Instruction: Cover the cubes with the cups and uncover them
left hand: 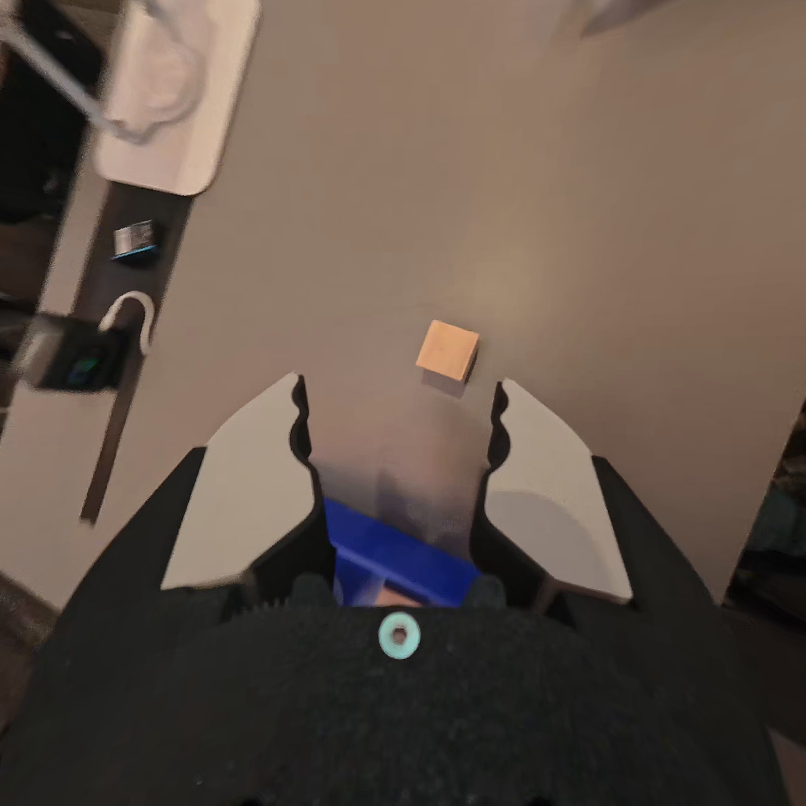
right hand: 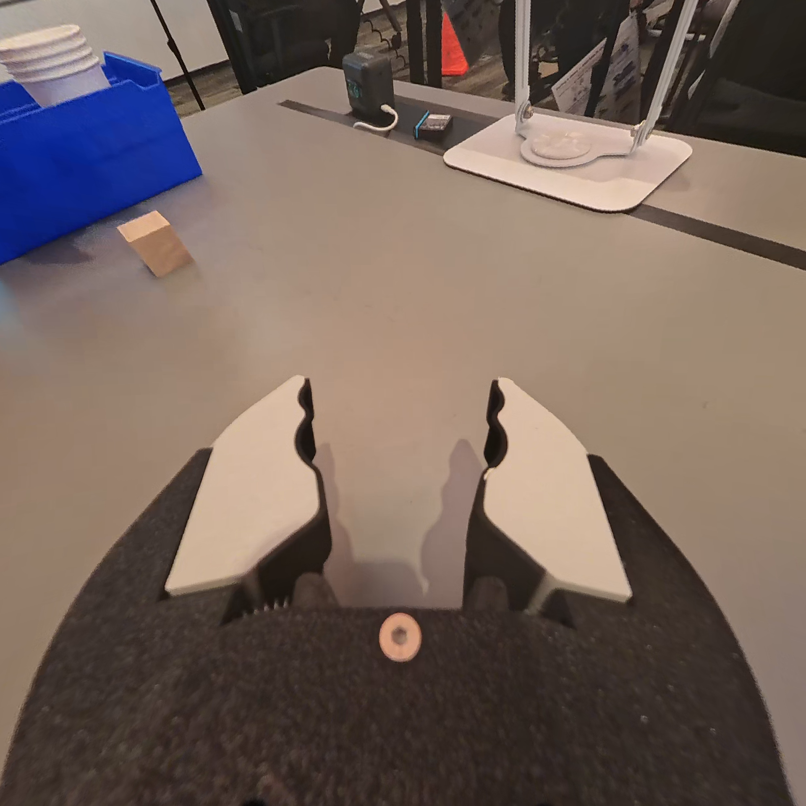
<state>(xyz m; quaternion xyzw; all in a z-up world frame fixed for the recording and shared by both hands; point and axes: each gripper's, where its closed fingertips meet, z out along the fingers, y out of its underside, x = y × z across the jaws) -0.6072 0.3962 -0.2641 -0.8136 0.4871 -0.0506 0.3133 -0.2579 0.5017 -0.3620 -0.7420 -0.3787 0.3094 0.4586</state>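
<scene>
- The left gripper hangs above the counter with jaws spread and empty, the wooden cube bare just beyond its tips; likely lined up before fetching a cup
- The right gripper sits low, jaws spread on nothing
- The stacked paper cups wait in the blue bin just beside the cube; the white stand base and dark charger sit well apart, blocking nothing
</scene>
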